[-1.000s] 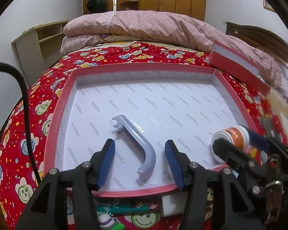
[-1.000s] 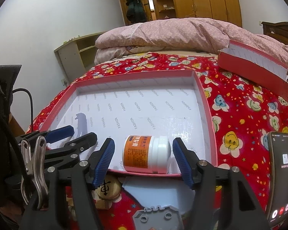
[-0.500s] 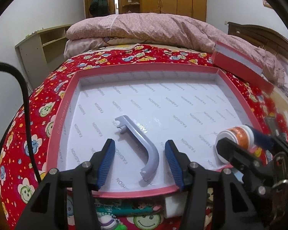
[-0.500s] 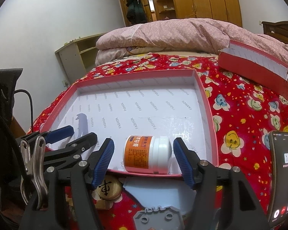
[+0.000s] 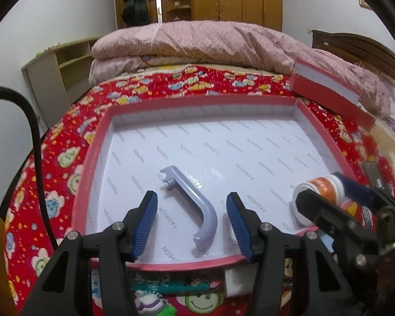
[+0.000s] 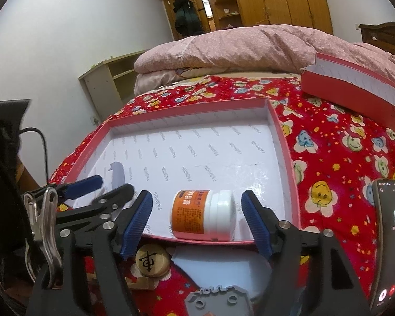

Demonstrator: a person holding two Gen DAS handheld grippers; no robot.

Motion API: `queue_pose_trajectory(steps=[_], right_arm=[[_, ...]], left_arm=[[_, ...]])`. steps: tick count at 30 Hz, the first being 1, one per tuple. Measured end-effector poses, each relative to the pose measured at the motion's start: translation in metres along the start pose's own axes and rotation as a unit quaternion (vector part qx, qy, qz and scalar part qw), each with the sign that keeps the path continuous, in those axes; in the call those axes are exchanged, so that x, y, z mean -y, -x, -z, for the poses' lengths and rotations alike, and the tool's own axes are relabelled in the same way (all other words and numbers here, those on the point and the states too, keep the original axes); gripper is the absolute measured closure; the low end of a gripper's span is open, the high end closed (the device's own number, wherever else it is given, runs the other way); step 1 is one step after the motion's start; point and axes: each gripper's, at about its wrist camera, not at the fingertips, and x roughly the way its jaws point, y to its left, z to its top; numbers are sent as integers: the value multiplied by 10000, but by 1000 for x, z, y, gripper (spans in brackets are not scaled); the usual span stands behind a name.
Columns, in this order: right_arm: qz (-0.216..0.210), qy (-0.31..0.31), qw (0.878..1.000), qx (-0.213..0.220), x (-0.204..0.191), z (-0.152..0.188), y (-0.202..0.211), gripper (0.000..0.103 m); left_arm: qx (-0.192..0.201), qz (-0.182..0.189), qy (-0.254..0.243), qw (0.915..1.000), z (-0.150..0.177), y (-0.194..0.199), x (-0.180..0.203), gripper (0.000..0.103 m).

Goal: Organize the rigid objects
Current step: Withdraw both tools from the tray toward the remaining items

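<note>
White bottle (image 6: 202, 214) free in box (image 6: 283, 142) | right fingers (image 6: 255, 221) just widened | left fingers (image 5: 144, 222) apart, empty

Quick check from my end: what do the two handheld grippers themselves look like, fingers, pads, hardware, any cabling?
Both match: the left gripper and right gripper have black angular plastic fingers joined by silver round-headed bolts, each tipped with a blue ribbed pad. A thick black cable loops beside the left one. In the right wrist view a silver metal spring clip hangs on the left gripper's body. No hands or sleeves show.
</note>
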Motion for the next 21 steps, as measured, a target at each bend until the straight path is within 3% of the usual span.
queue_pose_trajectory(steps=[7,21], right_arm=[[106,31,9999,75,-1,-6,11,29],[-187,85,9996,-195,-22,8,45,29]], left_arm=[[131,-48,-18,9999,-1,29,-4,45],[76,-217,492,9985,22,94,-52,45]])
